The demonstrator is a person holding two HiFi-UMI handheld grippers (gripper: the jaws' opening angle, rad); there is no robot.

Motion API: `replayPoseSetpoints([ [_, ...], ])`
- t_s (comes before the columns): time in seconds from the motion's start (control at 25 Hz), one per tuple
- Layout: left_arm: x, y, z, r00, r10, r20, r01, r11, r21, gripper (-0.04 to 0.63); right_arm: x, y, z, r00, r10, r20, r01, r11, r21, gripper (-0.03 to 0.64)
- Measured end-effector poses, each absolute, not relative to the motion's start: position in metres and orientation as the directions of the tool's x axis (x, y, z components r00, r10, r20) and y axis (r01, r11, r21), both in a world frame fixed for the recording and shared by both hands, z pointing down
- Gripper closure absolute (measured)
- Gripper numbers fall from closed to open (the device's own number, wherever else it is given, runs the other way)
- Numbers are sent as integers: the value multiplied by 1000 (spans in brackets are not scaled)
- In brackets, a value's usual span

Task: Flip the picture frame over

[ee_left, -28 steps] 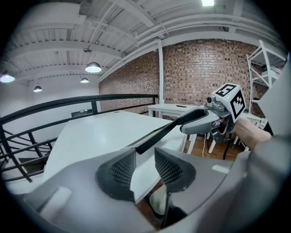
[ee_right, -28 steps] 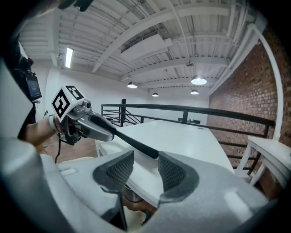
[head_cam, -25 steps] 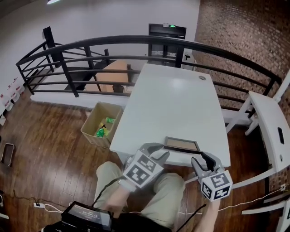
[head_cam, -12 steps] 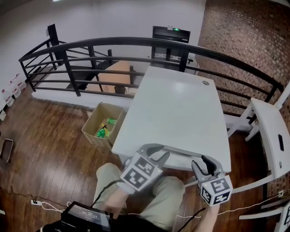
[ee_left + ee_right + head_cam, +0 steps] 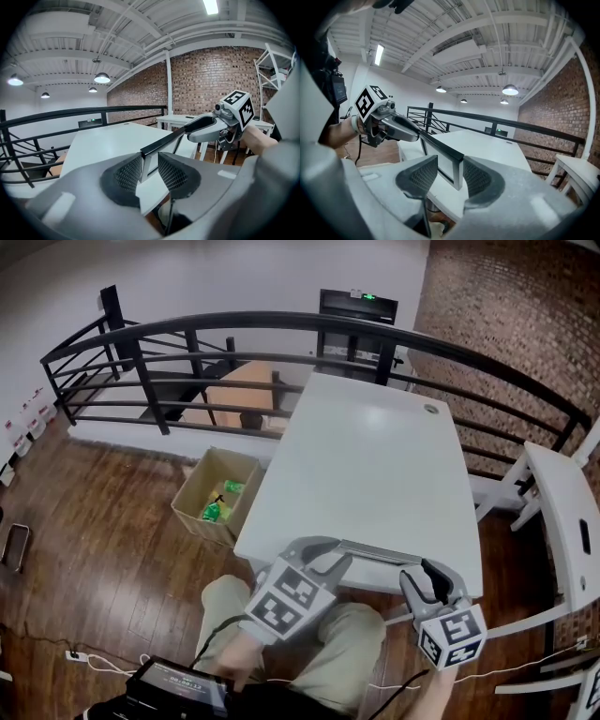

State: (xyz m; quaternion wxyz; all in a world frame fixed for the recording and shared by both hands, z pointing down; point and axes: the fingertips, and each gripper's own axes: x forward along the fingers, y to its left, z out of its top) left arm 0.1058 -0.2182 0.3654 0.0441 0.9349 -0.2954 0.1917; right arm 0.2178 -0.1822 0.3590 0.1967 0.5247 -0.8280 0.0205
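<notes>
The picture frame [image 5: 380, 552], black-edged, stands tipped up on its long edge at the front edge of the white table [image 5: 375, 456], so the head view shows only a thin strip of it. My left gripper [image 5: 334, 552] is shut on its left end; its jaws have just been closing with that end between them. In the left gripper view the frame's corner [image 5: 143, 159] sits pinched between the pads of that gripper [image 5: 150, 171]. My right gripper [image 5: 419, 570] is shut on the other end. In the right gripper view that gripper [image 5: 450, 176] holds the frame [image 5: 440, 147].
An open cardboard box [image 5: 214, 495] with green packets stands on the wooden floor left of the table. A black curved railing [image 5: 281, 329] runs behind the table. A white chair [image 5: 562, 512] is at the right. The person's legs [image 5: 328, 643] are under the front edge.
The frame lay flat with its brown face up a second ago; now it is tilted up on edge between both grippers. The left gripper has risen slightly.
</notes>
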Motion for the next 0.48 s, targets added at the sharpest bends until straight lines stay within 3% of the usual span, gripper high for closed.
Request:
replayPoseSetpoints([
  [0.48, 103, -222, 368, 741, -541, 397, -574, -818, -45, 468, 216, -191, 366, -378, -856, 353, -877, 453, 161, 462],
])
